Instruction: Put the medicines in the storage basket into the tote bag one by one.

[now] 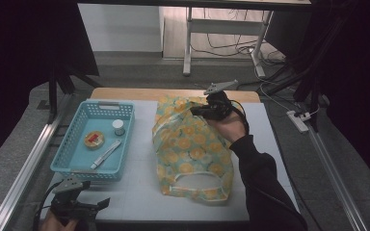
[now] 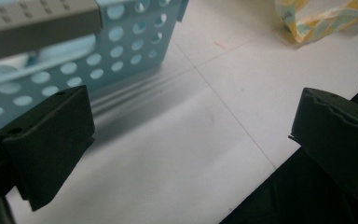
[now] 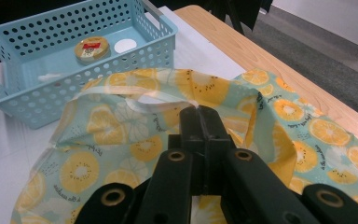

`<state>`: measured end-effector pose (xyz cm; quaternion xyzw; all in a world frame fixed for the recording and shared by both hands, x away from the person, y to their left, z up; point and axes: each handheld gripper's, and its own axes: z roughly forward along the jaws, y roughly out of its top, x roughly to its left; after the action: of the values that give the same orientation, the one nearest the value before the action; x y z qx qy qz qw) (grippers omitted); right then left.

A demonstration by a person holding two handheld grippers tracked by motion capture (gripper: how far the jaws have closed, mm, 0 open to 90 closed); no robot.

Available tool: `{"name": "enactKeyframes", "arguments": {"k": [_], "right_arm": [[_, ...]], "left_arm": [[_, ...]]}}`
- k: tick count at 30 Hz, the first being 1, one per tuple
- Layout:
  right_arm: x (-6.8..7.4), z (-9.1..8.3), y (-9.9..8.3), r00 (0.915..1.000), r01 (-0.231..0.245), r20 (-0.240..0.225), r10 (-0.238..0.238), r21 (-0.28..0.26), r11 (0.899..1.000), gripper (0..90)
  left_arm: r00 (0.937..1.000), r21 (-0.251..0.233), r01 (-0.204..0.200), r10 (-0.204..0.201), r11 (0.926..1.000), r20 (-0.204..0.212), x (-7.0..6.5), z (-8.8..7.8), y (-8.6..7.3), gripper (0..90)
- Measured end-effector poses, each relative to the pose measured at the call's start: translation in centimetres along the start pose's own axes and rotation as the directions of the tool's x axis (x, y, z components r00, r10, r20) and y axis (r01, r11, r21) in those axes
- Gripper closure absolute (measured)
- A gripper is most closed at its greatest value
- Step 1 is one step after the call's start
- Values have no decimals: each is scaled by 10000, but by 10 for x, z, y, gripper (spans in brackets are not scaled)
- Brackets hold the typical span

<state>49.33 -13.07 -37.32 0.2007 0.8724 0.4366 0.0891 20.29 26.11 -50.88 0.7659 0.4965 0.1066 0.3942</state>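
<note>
High view: a light blue basket (image 1: 77,159) stands on the left part of the white table (image 1: 139,192), and inside it lie a round tin with a red label (image 1: 94,139), a small white jar (image 1: 118,127) and a white tube (image 1: 105,154). Just beside the basket, in the middle of the table, lies the bag (image 1: 192,154), soft and wrinkled, pale green with yellow fruit slices, its white handle (image 1: 197,175) at the near end. The right gripper (image 1: 197,110) pinches the far top edge of the bag; the left gripper (image 1: 103,203) waits at the near left corner. Left gripper view: its jaws stand wide apart with nothing between them, over bare table, the basket wall (image 2: 98,60) near. Right gripper view: the jaws are clenched together on the bag (image 3: 121,154) at its white handle (image 3: 156,103), with the basket (image 3: 28,107) behind.
</note>
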Motion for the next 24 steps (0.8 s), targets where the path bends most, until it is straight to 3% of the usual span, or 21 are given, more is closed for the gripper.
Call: {"name": "enactKeyframes", "arguments": {"k": [16,21,24], "right_arm": [[-3,-2,-3,9999,-126,-9,126,-102,9999,900],[-4,-4,-4,9998,-197,15,197,-122,9997,900],[-4,-4,-5,9998,-220,18,220,-145,9997,900]], "left_arm": [[9992,-262,-349,353,9990,164,2,-3,15,0],[9993,-417,-353,358,9985,115,5,-4,20,0],[9995,-245,-224,229,9994,194,9,-4,26,0]]}}
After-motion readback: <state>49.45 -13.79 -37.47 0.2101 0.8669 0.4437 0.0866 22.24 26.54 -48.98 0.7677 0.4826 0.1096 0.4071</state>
